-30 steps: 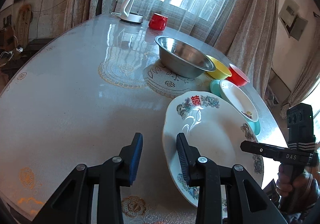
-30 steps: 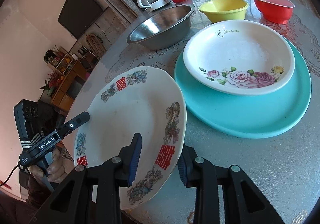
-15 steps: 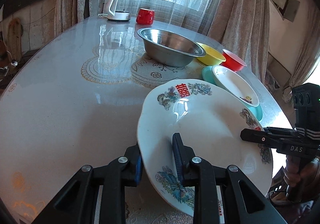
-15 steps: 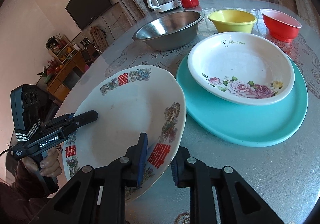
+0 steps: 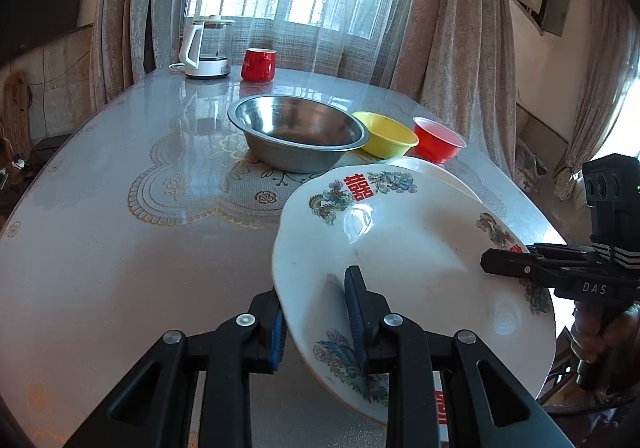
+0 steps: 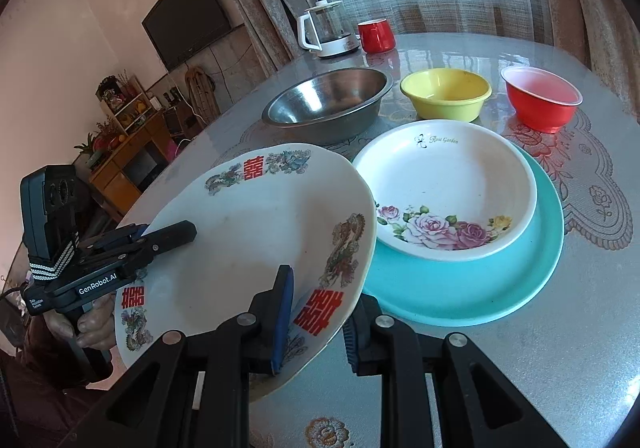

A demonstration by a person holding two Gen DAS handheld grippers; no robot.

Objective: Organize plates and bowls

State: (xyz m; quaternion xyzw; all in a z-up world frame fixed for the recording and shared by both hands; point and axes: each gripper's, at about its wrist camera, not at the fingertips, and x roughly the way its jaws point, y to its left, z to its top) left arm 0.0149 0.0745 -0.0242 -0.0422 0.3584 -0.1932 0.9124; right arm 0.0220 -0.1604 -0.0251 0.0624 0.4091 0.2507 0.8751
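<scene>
**Big plate held at both edges, stacking half done**

Left gripper (image 5: 318, 322) pinched the near-left rim of the dragon plate (image 5: 408, 248), one finger under, one on top. Right gripper (image 6: 316, 322) clamped the opposite rim of the same plate, one finger above, one below. Plate was tilted and looked lifted off the table (image 5: 120, 248), though the underside contact was hidden.

Just past it, at 1 o'clock in the right wrist view, the rose plate (image 6: 444, 184) sat inside the teal plate (image 6: 472, 296), so one pair looked already stacked. Farther out at 12 o'clock, steel bowl (image 6: 328, 104), yellow bowl (image 6: 446, 92) and red bowl (image 6: 540, 98) stood in a row, separate, none nested. Far edge at 11 o'clock: kettle (image 6: 326, 32) and red mug (image 6: 376, 34), apart from the dishes.

Judgement: early to midway. Two plates stacked; the dragon plate not yet placed, probably goes with the plate stack. It was the widest-looking piece, so it might fit under rather than on top. Three bowls left to nest. Risk: plate slipping from rim-only grips.
</scene>
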